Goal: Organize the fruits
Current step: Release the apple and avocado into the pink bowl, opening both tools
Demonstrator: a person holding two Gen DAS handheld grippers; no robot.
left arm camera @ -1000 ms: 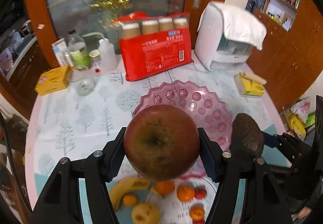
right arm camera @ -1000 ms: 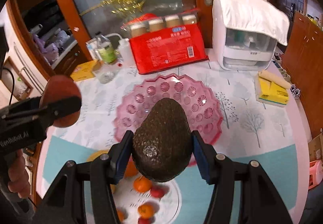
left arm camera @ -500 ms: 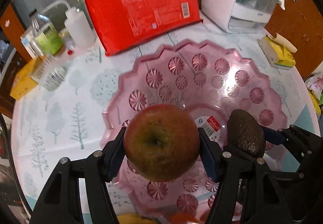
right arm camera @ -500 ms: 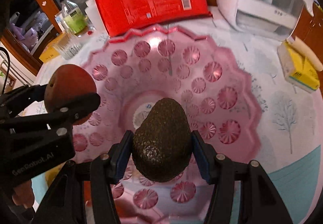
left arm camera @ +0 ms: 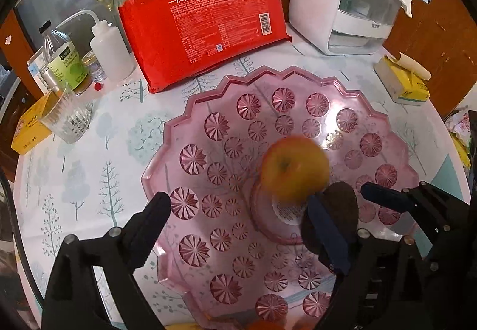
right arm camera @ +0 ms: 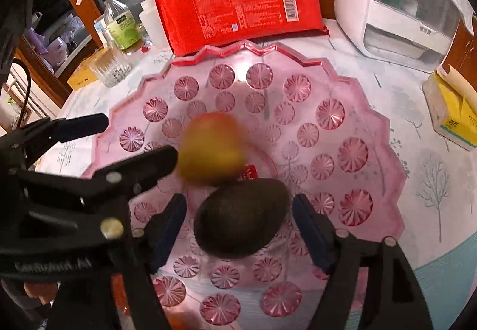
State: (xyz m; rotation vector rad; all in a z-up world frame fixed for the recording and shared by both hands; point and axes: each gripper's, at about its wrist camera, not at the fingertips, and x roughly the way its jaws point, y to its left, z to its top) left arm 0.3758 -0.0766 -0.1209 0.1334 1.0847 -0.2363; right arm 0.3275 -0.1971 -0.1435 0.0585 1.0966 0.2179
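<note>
Left gripper (left arm camera: 238, 222) fingers spread wide, holding nothing, its blurred apple (left arm camera: 293, 169) loose at the pink dish (left arm camera: 167, 157) centre; just right, right gripper (right arm camera: 240, 228) fingers parted, avocado (right arm camera: 241, 216) lying free between them, both seemingly released for collecting.

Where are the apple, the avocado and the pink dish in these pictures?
apple (left arm camera: 293, 170), left wrist view, its blurred yellow face.
avocado (right arm camera: 241, 216), right wrist view, middle of its dark skin.
pink dish (right arm camera: 351, 154), right wrist view, bare patterned wall.
</note>
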